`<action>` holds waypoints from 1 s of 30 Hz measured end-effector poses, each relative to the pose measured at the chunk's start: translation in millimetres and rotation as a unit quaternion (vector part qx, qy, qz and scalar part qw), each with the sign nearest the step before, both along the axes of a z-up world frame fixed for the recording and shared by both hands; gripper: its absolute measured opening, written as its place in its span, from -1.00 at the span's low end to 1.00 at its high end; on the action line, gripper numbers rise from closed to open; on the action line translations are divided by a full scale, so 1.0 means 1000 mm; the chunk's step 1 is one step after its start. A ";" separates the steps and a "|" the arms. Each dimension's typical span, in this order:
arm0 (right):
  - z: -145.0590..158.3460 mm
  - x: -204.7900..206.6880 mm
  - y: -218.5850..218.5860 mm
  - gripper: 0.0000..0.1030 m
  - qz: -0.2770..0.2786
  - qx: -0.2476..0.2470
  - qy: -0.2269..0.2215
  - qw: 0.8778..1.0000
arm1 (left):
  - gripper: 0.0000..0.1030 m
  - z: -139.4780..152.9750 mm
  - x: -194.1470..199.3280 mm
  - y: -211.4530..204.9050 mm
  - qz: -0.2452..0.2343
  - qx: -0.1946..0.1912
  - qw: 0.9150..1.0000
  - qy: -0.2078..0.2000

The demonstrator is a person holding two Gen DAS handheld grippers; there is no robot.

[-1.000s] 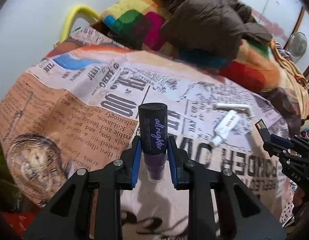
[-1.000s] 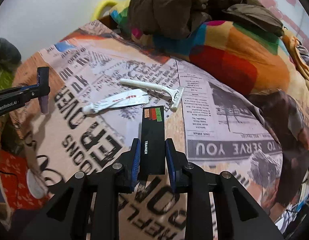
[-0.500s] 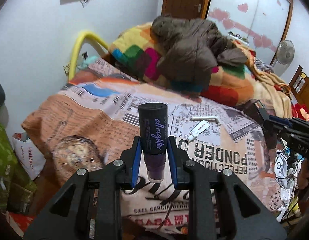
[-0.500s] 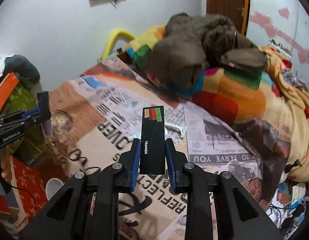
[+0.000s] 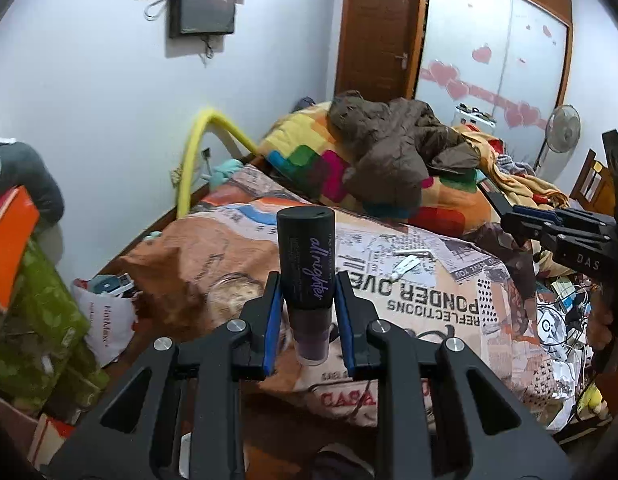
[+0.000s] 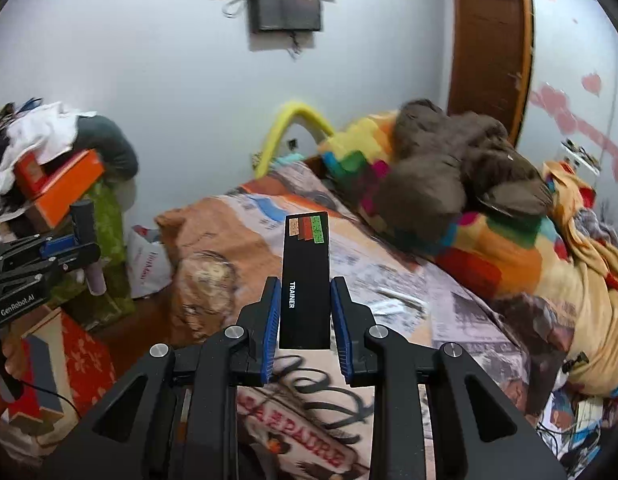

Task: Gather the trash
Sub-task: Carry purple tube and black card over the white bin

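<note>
My left gripper (image 5: 307,308) is shut on a dark purple bottle (image 5: 307,264) marked "all nighter", held upright well back from the bed. It also shows at the left of the right wrist view (image 6: 87,240). My right gripper (image 6: 305,312) is shut on a flat black box (image 6: 305,280) marked "TRAINER". The right gripper also shows at the right edge of the left wrist view (image 5: 549,232). A white tube (image 5: 405,268) and a white razor (image 5: 413,252) lie on the newspaper-print bedspread (image 5: 429,300).
A brown jacket (image 5: 389,152) lies on a multicoloured blanket (image 5: 309,164) at the head of the bed. A white plastic bag (image 5: 109,320) sits on the floor by the bed. Boxes and green-wrapped clutter (image 5: 29,300) stack at the left. Cables and clutter (image 5: 561,320) lie at the right.
Both grippers have pulled back and risen away from the bed, each keeping its object. The bed now looks smaller and the walls, door and floor clutter have come into view.
</note>
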State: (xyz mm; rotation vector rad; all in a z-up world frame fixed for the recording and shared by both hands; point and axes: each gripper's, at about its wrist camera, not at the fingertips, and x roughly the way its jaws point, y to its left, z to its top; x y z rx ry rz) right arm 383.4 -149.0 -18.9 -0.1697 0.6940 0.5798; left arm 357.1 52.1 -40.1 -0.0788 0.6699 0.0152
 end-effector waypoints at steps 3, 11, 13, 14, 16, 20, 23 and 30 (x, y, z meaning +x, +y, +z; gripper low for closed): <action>0.006 -0.016 0.027 -0.56 0.028 0.008 -0.002 1.000 | -0.52 0.006 -0.027 0.018 0.016 0.011 1.000 -0.007; 0.005 -0.047 0.103 -0.56 0.110 0.034 0.008 0.993 | -0.52 0.003 -0.089 0.071 0.066 0.034 0.997 -0.016; 0.000 -0.055 0.124 -0.56 0.133 0.039 0.018 0.990 | -0.52 -0.002 -0.102 0.085 0.077 0.031 0.996 -0.016; -0.002 -0.060 0.131 -0.56 0.141 0.040 0.022 0.989 | -0.52 -0.004 -0.106 0.090 0.082 0.028 0.996 -0.016; -0.009 -0.069 0.149 -0.56 0.158 0.041 0.031 0.986 | -0.52 -0.011 -0.119 0.106 0.097 0.023 0.995 -0.015; -0.028 -0.081 0.185 -0.56 0.189 0.042 0.063 0.979 | -0.52 -0.023 -0.139 0.132 0.120 0.018 0.992 -0.012; -0.046 -0.089 0.210 -0.56 0.205 0.032 0.081 0.975 | -0.52 -0.037 -0.147 0.152 0.139 0.016 0.990 0.000; -0.093 -0.103 0.258 -0.56 0.237 0.003 0.129 0.963 | -0.52 -0.083 -0.165 0.195 0.174 -0.006 0.984 0.031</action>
